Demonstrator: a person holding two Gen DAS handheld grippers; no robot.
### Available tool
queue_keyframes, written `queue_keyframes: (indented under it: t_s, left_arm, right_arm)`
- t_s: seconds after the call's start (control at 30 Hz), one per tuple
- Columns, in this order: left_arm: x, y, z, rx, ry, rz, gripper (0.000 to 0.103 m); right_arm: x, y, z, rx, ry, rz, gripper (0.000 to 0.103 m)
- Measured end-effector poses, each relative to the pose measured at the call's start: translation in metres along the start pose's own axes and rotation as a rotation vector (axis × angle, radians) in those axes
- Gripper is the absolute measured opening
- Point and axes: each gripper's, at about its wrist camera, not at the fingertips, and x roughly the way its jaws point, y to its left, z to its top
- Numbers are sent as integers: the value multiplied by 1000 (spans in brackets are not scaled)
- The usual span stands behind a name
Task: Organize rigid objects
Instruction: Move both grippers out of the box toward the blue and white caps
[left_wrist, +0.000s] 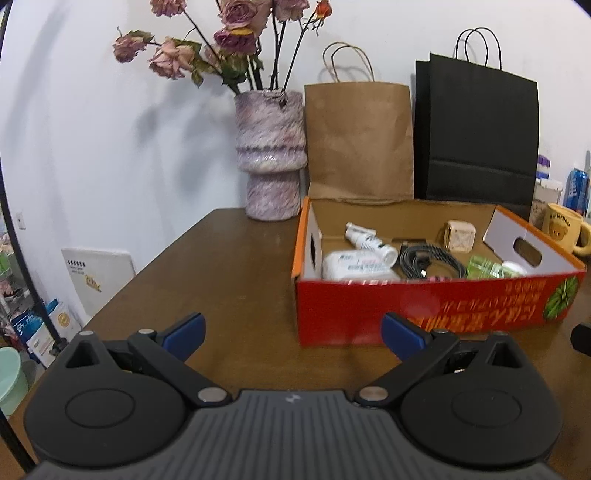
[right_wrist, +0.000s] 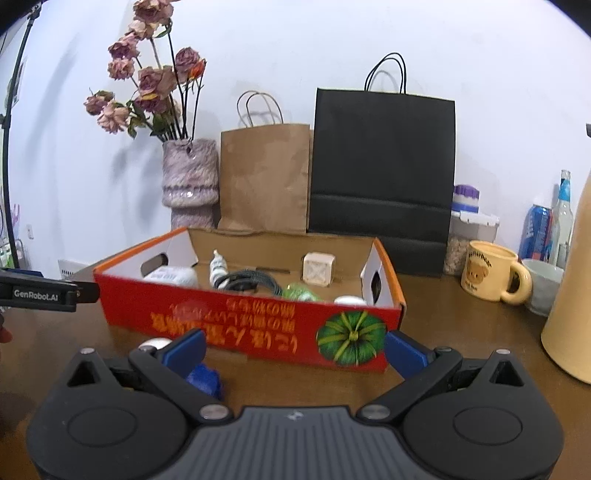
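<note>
A red cardboard box (left_wrist: 424, 306) (right_wrist: 258, 325) sits on the brown table. It holds a white spray bottle (left_wrist: 369, 240), a white pack (left_wrist: 351, 266), a coiled black cable (left_wrist: 428, 260), a cream cube (left_wrist: 460, 236) (right_wrist: 318, 268) and a green item (left_wrist: 487, 267) (right_wrist: 301, 291). My left gripper (left_wrist: 293, 334) is open and empty, in front of the box's left corner. My right gripper (right_wrist: 293, 349) is open and empty, just before the box front. A small blue object (right_wrist: 205, 380) and a white round item (right_wrist: 153, 343) lie by its left finger.
A vase of dried roses (left_wrist: 271, 155), a brown paper bag (left_wrist: 358, 144) and a black bag (left_wrist: 476, 129) stand behind the box. A yellow mug (right_wrist: 491, 271), a bowl, cans, jars and a cream jug (right_wrist: 572, 295) crowd the right side. The left gripper's body (right_wrist: 40, 290) shows at left.
</note>
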Motion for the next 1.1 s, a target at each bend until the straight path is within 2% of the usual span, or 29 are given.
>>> queue_keyframes:
  t_s: [0.2, 0.63, 0.97, 1.1]
  left_arm:
    - [-12, 14, -14, -1, 36, 3, 103]
    - [-17, 23, -15, -18, 56, -8, 103]
    - [-16, 23, -14, -19, 61, 3, 103]
    - [-14, 22, -14, -9, 76, 29, 103]
  right_arm:
    - [-10, 5, -12, 7, 34, -1, 103]
    - [-10, 20, -22, -36, 103, 11, 103]
    - [16, 24, -17, -4, 178, 58, 103]
    - [31, 33, -14, -12, 203, 84, 102]
